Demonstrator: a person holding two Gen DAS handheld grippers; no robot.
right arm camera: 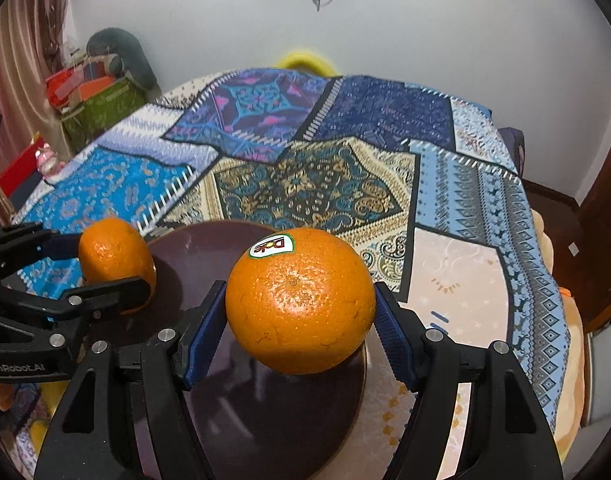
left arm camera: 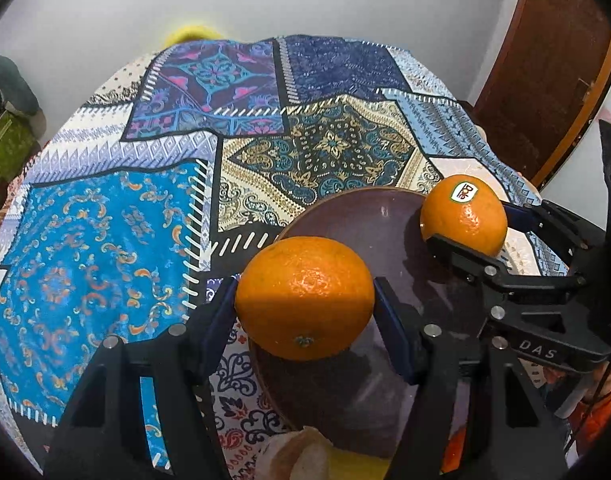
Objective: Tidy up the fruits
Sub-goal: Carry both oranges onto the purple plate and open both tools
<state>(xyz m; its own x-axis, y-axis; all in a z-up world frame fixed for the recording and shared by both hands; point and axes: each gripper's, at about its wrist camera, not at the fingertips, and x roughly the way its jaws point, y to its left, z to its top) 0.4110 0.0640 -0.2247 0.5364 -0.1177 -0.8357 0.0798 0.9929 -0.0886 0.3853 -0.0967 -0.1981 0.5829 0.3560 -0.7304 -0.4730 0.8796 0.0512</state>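
Note:
My left gripper [left arm camera: 305, 308] is shut on a plain orange [left arm camera: 305, 296], its blue pads pressed on both sides. It hangs over the near left rim of a dark round plate [left arm camera: 369, 220]. My right gripper [right arm camera: 301, 312] is shut on a second orange [right arm camera: 301, 300] that bears a white sticker on top. That stickered orange [left arm camera: 465, 216] shows at the plate's right edge in the left wrist view. In the right wrist view the plain orange [right arm camera: 115, 260] hangs over the left rim of the plate [right arm camera: 201, 248], held in the left gripper [right arm camera: 113, 268].
A patchwork cloth [left arm camera: 105, 240] in blue, purple and cream covers the table. A yellow object [right arm camera: 303, 60] peeks over the far edge. Boxes and a bag [right arm camera: 97, 96] stand at the far left by a curtain. A wooden door [left arm camera: 545, 80] is at the right.

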